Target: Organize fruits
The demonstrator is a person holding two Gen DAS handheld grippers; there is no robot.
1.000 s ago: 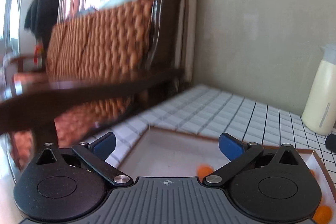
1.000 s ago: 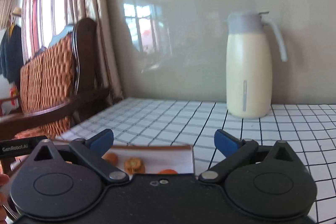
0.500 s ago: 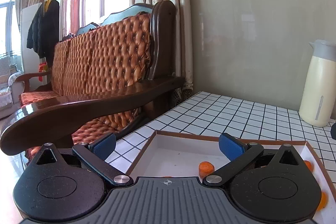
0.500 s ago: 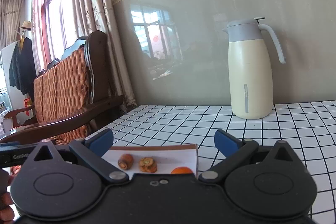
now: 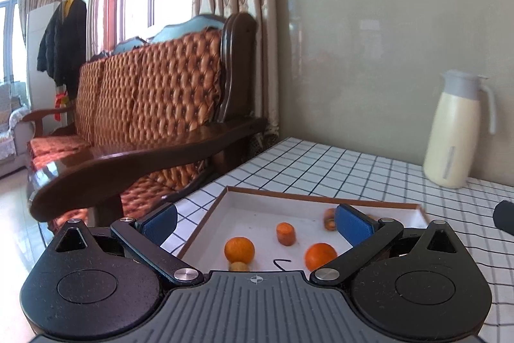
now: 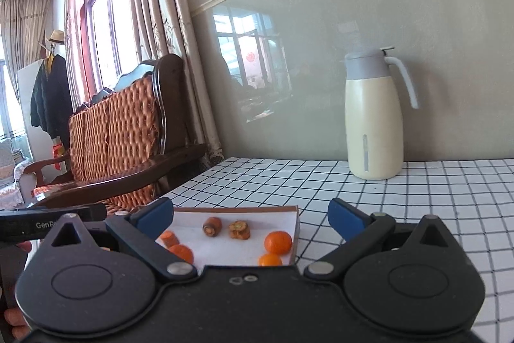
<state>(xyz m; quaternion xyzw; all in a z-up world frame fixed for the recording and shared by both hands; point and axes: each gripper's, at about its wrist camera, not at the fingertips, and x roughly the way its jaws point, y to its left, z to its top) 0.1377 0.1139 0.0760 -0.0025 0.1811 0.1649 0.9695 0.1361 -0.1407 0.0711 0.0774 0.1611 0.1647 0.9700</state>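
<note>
A shallow white tray with a brown rim [image 5: 289,196] lies on the checked tablecloth. In the left wrist view it holds two oranges [image 5: 239,249] [image 5: 320,256], a carrot piece [image 5: 285,233], a small brownish fruit [image 5: 239,266] and a blurred piece [image 5: 329,217]. My left gripper [image 5: 257,222] is open and empty just above the tray's near side. In the right wrist view the tray [image 6: 297,222] holds oranges [image 6: 278,242], carrot pieces [image 6: 212,226] and a cut piece [image 6: 239,230]. My right gripper [image 6: 249,214] is open and empty, over the tray's near right corner.
A cream thermos jug with a grey lid [image 6: 374,118] stands at the back of the table [image 6: 417,198] by the wall. A wooden sofa with orange cushions [image 5: 144,118] stands left of the table. The left gripper's black body [image 6: 48,222] shows at the right view's left edge.
Both grippers have tilted down and come nearer the tray, so more fruit shows between the fingers. Both stay open.
</note>
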